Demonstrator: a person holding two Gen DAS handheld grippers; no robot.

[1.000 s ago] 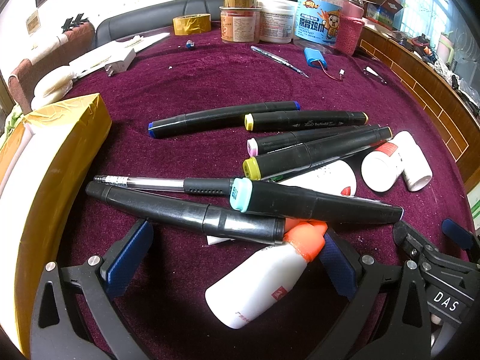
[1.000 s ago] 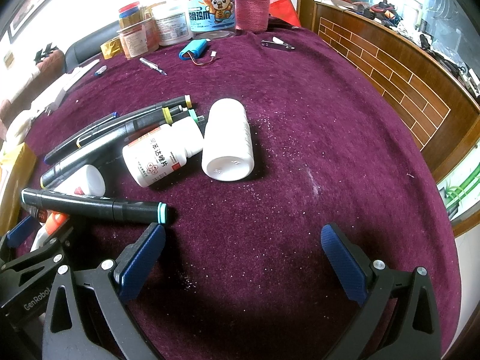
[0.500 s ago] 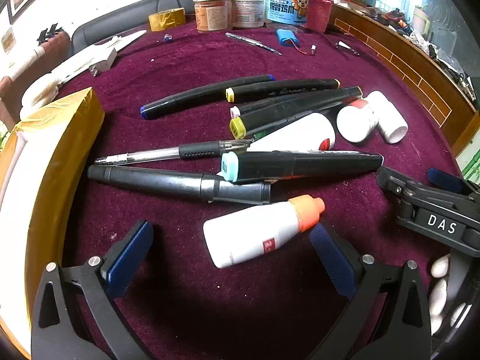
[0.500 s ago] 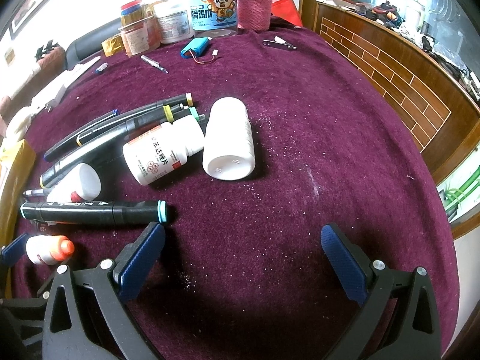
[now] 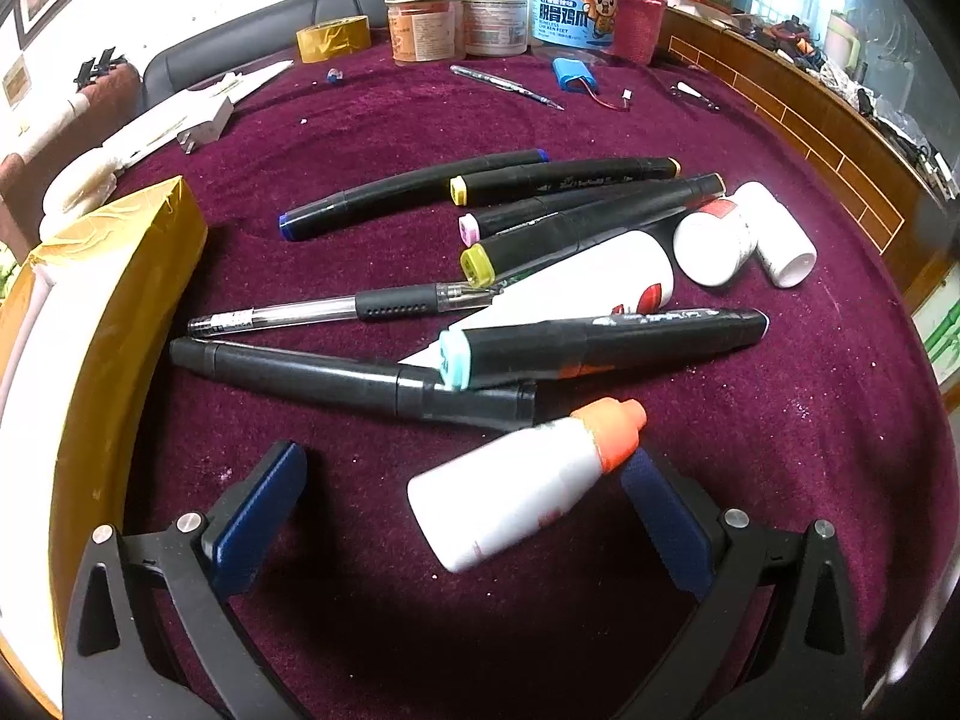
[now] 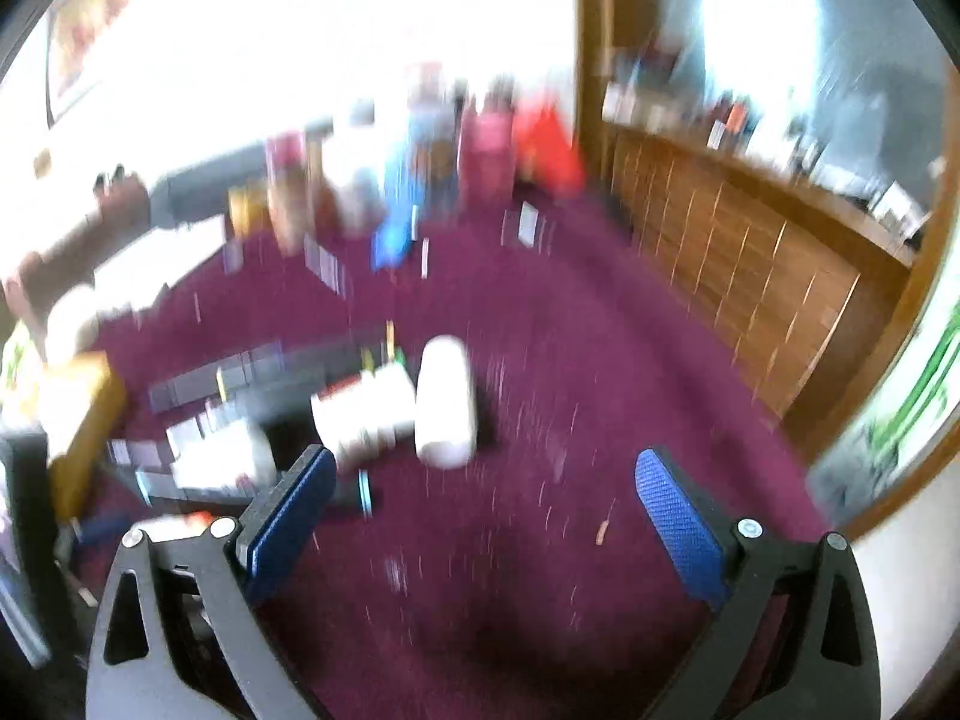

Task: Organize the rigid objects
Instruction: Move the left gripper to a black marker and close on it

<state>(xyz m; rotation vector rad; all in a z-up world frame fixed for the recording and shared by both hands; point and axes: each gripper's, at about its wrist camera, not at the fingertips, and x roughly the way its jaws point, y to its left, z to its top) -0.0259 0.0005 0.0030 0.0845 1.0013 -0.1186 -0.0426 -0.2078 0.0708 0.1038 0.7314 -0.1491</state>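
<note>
Left gripper: the 2 blue-padded fingers are spread wide and grip nothing. A white bottle with an orange cap lies on its side between them, cap toward the far right and close against the right pad; its outline is slightly smeared, and whether cap and pad touch cannot be told.

Just beyond the bottle lies an all-black marker, its right end under a black marker with a light-blue cap. Farther out are a clear pen with a black grip, a larger white bottle and 4 more black markers with blue, yellow, pink and olive ends, lying roughly parallel. To their right 2 white pill bottles lie touching.

All rest on a counter covered in purple cloth, with open cloth right of the bottle. A gold-taped box bounds the left side; jars and a roll of gold tape line the far edge.

Right gripper: heavily motion-blurred view. Its fingers are also spread and empty, above bare cloth, with the pill bottles beyond them.
</note>
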